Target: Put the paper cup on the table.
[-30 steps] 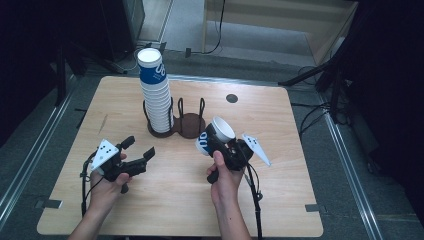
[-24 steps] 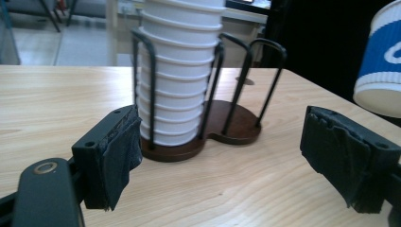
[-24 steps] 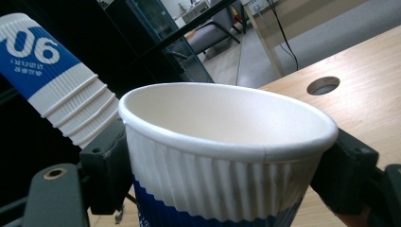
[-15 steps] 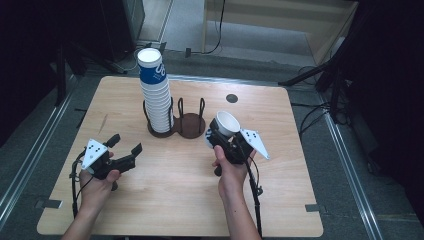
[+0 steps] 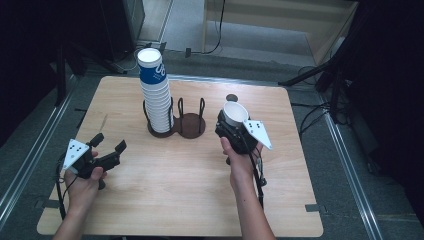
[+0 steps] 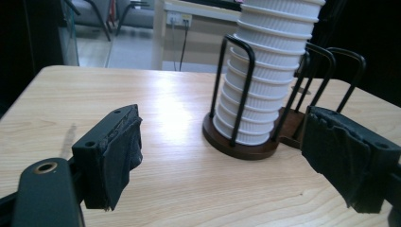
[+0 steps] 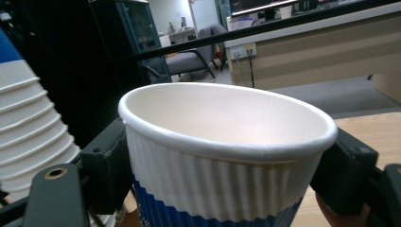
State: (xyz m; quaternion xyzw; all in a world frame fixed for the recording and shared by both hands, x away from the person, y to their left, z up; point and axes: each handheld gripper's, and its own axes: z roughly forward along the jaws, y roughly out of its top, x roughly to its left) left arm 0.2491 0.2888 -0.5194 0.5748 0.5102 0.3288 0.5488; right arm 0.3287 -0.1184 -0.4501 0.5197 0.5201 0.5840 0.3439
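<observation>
While I'm holding this paper cup [image 5: 235, 113] in my right tool [image 5: 231, 131], jaws squeezed in on both sides of its ribbed wall, I'm hovering it just to the right of the wire cup holder [image 5: 190, 120], above the surface [image 5: 200, 200]. The cup's upright, mouth up, blue band at the bottom, and in the right gripper view it [image 7: 227, 156] is sitting snug between the pads. My left tool [image 5: 107, 152] is hanging wide open with nothing in it, down near the left front of the surface, looking toward the tall stack of cups [image 5: 155, 95] in the holder's left slot. Stuff I'm worrying about: it's thin paper, so if I'm clamping too hard the wall could buckle or the rim go oval, and then it probably won't nest cleanly. The stack is also pretty tall and looks a bit tilted, so bumping it or snagging one of the black wire loops [image 6: 236, 90] could tip the whole thing. The holder's empty right slot [image 5: 191, 126] looks like the easier target, I'm guessing. Room-wise I'm doing fine: lots of bare wood in front and to the right, and the right edge is well apart from my hand [image 5: 240, 162].
</observation>
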